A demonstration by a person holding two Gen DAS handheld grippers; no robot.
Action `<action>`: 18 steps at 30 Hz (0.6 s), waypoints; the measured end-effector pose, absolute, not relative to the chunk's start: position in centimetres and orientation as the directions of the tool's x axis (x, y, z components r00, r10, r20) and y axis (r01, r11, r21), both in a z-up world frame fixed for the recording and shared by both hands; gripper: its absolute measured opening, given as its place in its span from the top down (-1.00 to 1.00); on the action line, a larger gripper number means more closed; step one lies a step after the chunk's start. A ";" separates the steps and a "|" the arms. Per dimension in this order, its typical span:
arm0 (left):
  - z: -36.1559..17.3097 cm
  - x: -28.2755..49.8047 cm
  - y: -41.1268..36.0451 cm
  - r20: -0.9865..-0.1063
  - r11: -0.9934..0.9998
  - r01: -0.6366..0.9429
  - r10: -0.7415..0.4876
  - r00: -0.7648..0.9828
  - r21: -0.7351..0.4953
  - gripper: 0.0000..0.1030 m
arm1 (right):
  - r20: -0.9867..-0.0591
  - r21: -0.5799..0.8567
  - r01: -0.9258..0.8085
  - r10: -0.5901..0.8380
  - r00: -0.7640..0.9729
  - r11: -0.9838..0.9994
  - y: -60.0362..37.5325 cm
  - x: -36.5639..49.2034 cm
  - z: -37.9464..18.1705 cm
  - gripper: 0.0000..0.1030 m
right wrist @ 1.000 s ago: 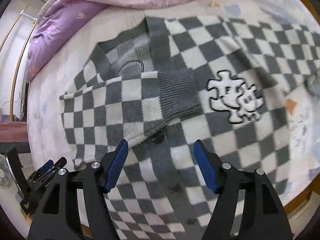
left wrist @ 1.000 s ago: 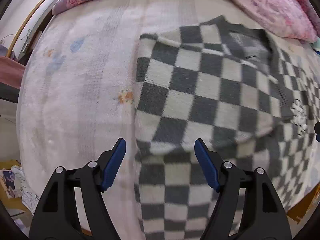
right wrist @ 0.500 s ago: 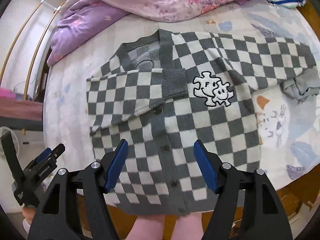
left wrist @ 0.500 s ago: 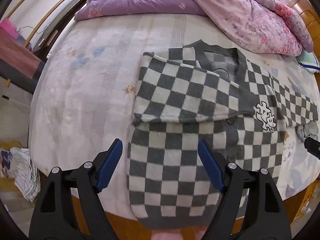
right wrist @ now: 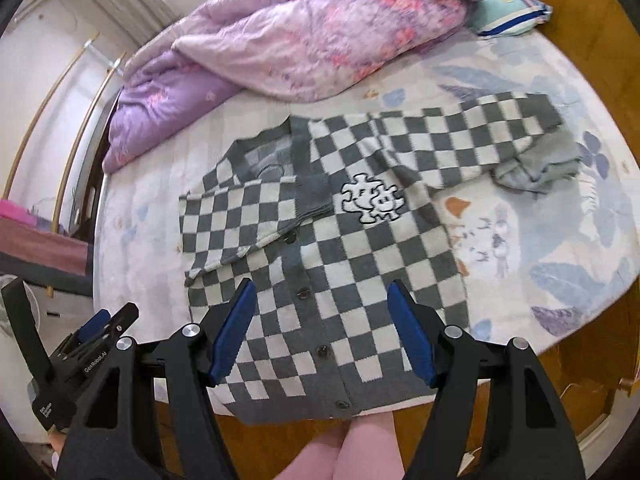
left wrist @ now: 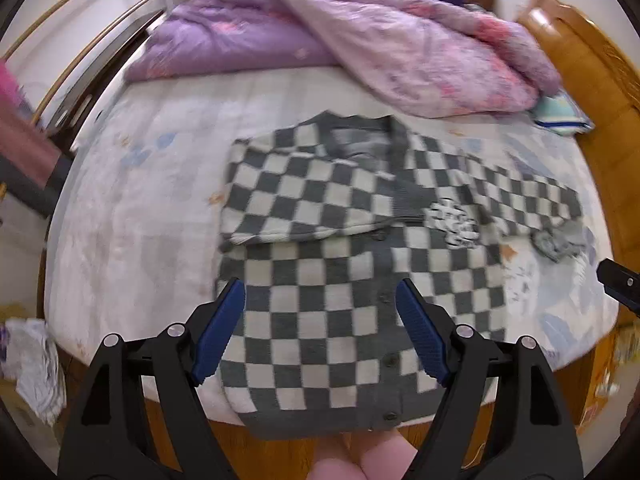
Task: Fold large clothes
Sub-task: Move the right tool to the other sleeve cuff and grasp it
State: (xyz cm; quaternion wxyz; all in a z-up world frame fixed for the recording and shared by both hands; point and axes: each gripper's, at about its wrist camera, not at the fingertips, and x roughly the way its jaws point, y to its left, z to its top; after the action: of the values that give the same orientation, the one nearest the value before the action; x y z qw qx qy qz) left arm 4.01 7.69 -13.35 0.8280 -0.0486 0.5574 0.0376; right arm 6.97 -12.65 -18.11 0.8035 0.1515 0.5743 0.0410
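- White lettering "GenRobot.AI" runs along the black plastic body of the left gripper (right wrist: 90, 334), seen at the lower left edge of the right wrist view.
- A second small white print sits lower on that same black body; it is too small to read.
- The grey-and-white checkered knit cardigan (right wrist: 340, 280) carries a white embroidered cartoon patch (right wrist: 370, 198) with no letters.

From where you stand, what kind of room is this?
Most likely a bedroom: a bed with a pale printed sheet, a crumpled pink and purple quilt at its far end, and a grey and white checked knit cardigan laid out on it.
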 end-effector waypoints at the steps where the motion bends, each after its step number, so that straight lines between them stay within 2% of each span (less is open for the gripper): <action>1: -12.8 3.7 7.0 -0.923 0.994 -0.100 -0.001 0.386 -0.042 -0.52 | -0.908 0.291 0.114 0.237 0.346 0.950 -13.0 6.5 -17.7 -0.26; 9: -10.1 3.1 0.1 -0.908 0.998 0.029 -0.057 0.415 -0.049 -0.52 | -0.885 0.305 0.196 0.201 0.420 0.932 -18.3 2.9 -15.3 -0.26; 18: -10.9 6.8 -8.9 -0.916 0.997 0.069 -0.049 0.398 -0.023 -0.52 | -0.882 0.364 0.281 0.231 0.411 0.888 -27.8 5.5 -18.1 -0.26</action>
State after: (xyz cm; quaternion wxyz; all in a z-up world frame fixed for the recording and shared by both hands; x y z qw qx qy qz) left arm 6.80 -8.87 -10.95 0.8360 0.0092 0.5475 -0.0351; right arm 5.47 -27.77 -18.08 0.8061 0.2359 0.5424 -0.0154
